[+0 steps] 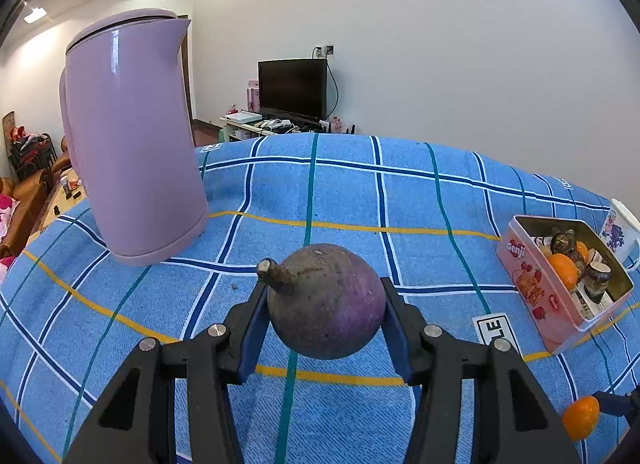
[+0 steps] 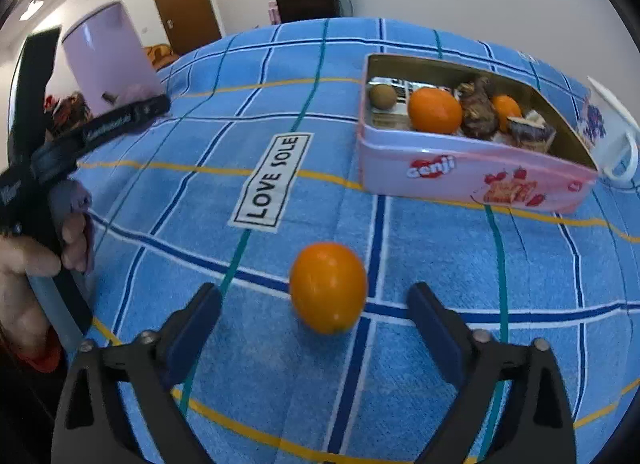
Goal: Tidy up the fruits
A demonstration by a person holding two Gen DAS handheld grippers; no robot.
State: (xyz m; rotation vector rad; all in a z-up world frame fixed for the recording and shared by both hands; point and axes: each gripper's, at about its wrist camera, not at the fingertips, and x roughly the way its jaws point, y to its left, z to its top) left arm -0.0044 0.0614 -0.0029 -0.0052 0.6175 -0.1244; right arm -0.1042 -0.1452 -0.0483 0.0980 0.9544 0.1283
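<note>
My left gripper is shut on a round purple fruit with a stubby stem and holds it above the blue checked cloth. My right gripper is open, its jaws to either side of a loose orange on the cloth without touching it; that orange also shows in the left wrist view. A pink tin box to the right holds two oranges, a small brown fruit and other small items; it also shows in the left wrist view.
A tall lilac kettle stands on the cloth at the left. A white mug stands just behind the tin. A "LOVE SOLE" label is sewn on the cloth. The table edge drops off at the far side.
</note>
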